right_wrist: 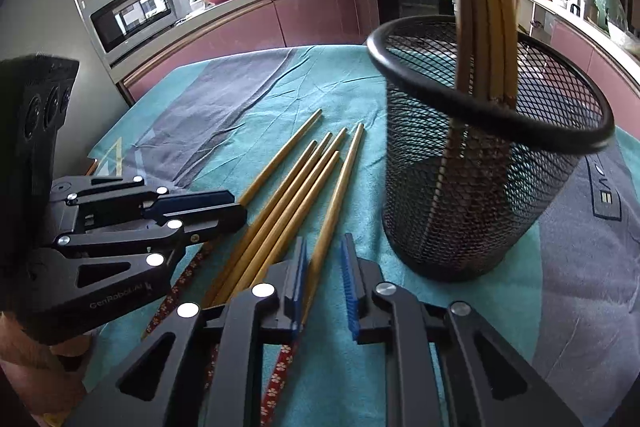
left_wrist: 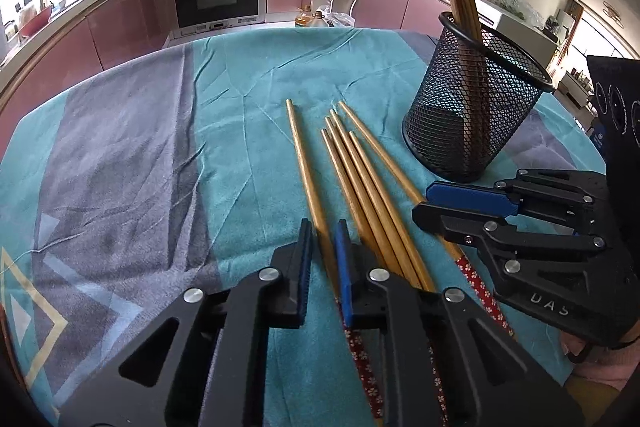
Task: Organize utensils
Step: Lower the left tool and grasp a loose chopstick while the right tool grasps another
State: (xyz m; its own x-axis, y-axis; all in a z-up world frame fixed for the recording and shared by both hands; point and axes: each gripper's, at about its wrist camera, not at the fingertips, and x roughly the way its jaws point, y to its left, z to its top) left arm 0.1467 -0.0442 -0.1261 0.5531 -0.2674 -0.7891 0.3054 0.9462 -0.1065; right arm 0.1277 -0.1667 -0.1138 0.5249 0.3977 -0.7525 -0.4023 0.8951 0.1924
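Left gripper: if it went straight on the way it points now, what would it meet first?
Probably the leftmost loose chopstick, whose shaft already runs between the open fingers of the left gripper. Beyond it lies only the tablecloth; the mesh holder stands off to the right. Depth is unclear.

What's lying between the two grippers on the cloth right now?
Loose chopsticks: a bundle of four lies between the left gripper and the right gripper, seen in the left wrist view. Each gripper straddles an outer chopstick.
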